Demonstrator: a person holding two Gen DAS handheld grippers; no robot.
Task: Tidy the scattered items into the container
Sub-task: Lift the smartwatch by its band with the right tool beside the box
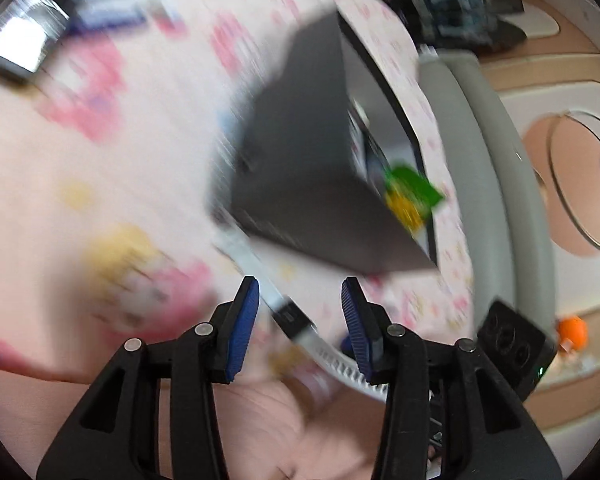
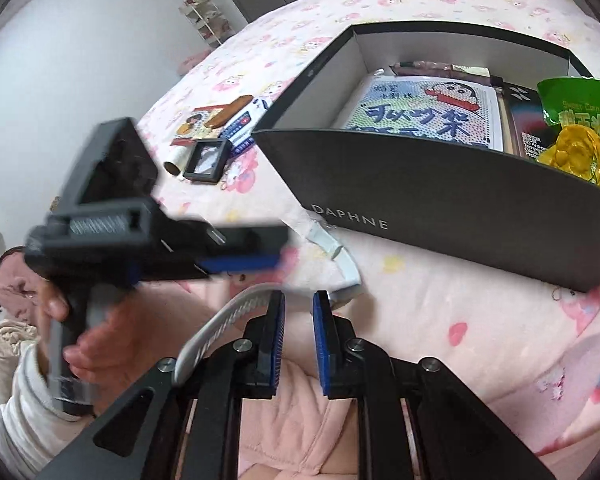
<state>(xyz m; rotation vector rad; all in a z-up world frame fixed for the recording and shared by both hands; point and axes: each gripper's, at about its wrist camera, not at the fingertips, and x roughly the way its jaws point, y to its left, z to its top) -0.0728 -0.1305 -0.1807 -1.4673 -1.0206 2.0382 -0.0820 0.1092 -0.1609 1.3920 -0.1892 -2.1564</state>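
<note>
A black DAPHNE box (image 2: 440, 196) lies open on the pink bedspread (image 2: 440, 320); it holds a cartoon packet (image 2: 424, 116) and a green-yellow snack bag (image 2: 580, 128). It also shows, blurred, in the left wrist view (image 1: 300, 184). A white watch strap (image 2: 340, 256) lies in front of the box, just ahead of my right gripper (image 2: 299, 304), whose jaws stand narrowly apart and empty. My left gripper (image 1: 300, 292) is open and empty above the strap (image 1: 292, 316); it also shows at the left of the right wrist view (image 2: 236, 248).
Scattered items lie left of the box: a small black square case (image 2: 206, 160), a paper roll (image 2: 176, 162), a brown bar (image 2: 230, 112), cards and packets (image 2: 240, 128). The bed edge and floor are beyond in the left wrist view (image 1: 500, 160).
</note>
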